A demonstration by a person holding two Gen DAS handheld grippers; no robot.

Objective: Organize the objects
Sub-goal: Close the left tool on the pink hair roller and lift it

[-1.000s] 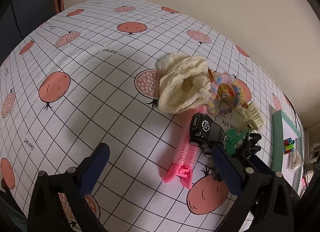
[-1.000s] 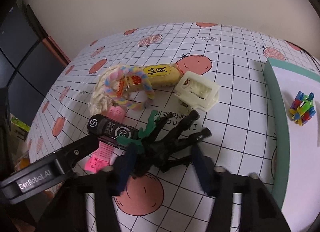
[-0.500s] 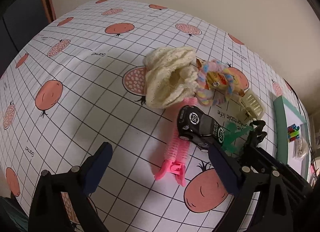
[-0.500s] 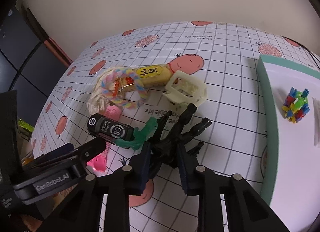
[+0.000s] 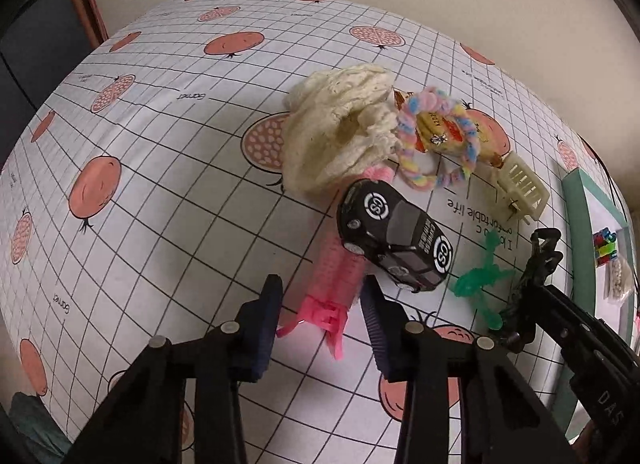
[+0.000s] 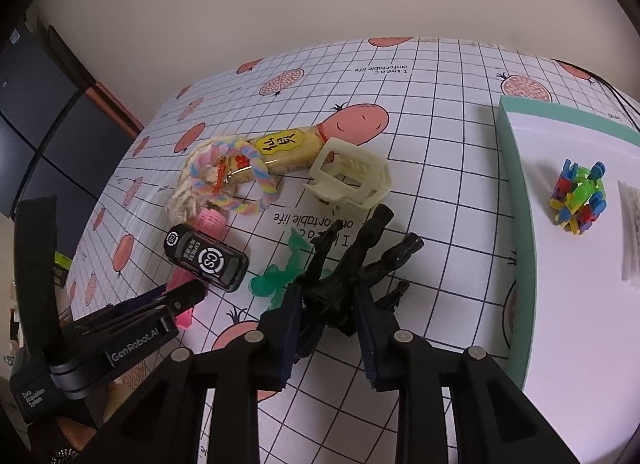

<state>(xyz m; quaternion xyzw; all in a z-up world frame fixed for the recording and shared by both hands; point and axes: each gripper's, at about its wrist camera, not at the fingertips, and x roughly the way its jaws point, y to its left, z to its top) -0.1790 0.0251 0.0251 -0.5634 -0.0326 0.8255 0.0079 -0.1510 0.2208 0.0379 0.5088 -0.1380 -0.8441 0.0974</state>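
Right hand-held gripper astride black toy.

Both grippers were matte black plastic, the left gripper and the right gripper each ending in two fingers lined with ribbed dark-blue pads. Round silver screws sat on the finger arms. White lettering "GenRobot.AI" ran along the left one's side.

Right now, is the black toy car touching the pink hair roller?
Touching: the left wrist view shows the black toy car resting on the pink hair roller, overlapping it without a gap.
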